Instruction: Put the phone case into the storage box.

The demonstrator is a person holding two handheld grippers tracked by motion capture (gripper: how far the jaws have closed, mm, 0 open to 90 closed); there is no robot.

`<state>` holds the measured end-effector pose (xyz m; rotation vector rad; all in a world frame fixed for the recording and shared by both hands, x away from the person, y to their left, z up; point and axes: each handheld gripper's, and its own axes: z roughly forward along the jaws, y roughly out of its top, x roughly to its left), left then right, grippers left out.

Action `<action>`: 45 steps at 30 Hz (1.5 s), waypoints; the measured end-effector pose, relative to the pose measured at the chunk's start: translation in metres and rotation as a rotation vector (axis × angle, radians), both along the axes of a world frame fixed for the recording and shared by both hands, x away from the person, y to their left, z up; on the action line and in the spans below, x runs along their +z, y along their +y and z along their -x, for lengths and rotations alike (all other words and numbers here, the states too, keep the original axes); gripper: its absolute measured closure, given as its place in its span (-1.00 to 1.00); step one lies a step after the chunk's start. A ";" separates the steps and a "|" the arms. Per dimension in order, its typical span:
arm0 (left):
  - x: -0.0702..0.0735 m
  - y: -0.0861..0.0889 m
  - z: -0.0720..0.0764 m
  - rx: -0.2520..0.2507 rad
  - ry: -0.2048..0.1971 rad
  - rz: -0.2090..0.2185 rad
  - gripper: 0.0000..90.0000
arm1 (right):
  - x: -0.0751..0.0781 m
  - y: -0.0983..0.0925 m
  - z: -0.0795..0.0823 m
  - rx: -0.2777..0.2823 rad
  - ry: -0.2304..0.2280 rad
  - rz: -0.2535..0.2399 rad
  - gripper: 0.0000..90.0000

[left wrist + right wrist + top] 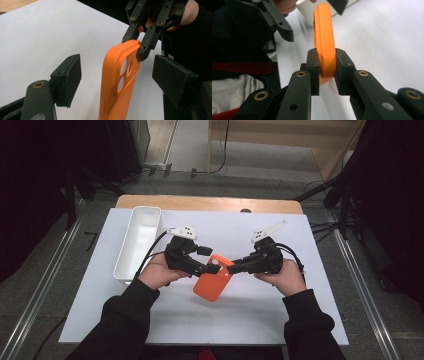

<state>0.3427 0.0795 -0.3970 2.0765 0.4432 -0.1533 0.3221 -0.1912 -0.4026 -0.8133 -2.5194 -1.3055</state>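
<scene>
Right tongs pinch the orange phone case; left tongs gape.

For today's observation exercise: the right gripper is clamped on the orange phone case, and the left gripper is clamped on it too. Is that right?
Not quite. The right gripper is clamped on the case, but the left gripper is not: in the left gripper view its jaws stand apart on either side of the case, touching nothing.

A white worktop sits on a wooden table over grey floor. Metal rails flank it, cables trail behind, and dark stands crowd the shadowed sides.
</scene>
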 end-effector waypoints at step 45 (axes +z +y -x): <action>-0.003 -0.007 0.018 0.248 -0.112 -0.057 -0.71 | 0.012 -0.009 -0.003 -0.273 0.082 0.016 0.66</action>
